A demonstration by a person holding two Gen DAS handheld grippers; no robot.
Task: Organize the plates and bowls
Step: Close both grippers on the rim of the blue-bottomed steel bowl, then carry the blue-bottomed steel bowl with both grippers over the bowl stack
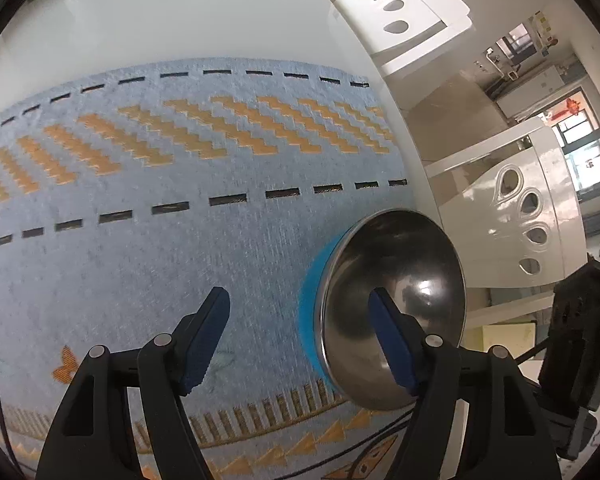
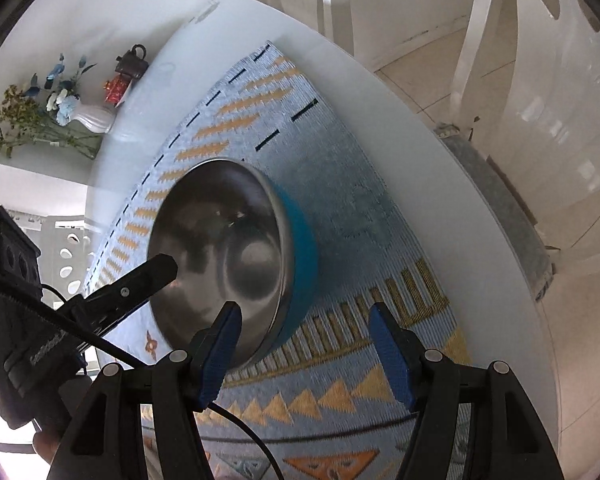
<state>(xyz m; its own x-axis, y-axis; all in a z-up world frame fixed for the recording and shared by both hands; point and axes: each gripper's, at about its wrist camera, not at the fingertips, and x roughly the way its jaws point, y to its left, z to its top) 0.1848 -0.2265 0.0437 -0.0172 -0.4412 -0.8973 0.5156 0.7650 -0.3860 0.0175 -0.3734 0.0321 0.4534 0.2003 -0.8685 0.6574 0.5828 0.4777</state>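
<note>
A steel bowl point(image 1: 400, 264) with a bright blue outer wall stands on a pale blue woven mat point(image 1: 180, 240) on the white table point(image 1: 180, 20). My left gripper point(image 1: 298, 294) is open and straddles the bowl's left rim, one blue pad over the steel inside, the other outside above the mat. In the right wrist view the same bowl point(image 2: 220, 232) lies on the mat point(image 2: 360, 208). My right gripper point(image 2: 304, 308) is open across the bowl's opposite rim, left pad over the inside, right pad outside. No pad presses the wall. The left gripper's black finger point(image 2: 156, 272) reaches in from the left.
A white vase of flowers point(image 2: 92, 118), a dark teapot point(image 2: 132, 62) and a small red box point(image 2: 116, 88) stand at the table's far side. White chairs point(image 1: 520, 208) point(image 2: 560, 80) stand close round the table point(image 2: 440, 160). The bowl sits near the mat's edge.
</note>
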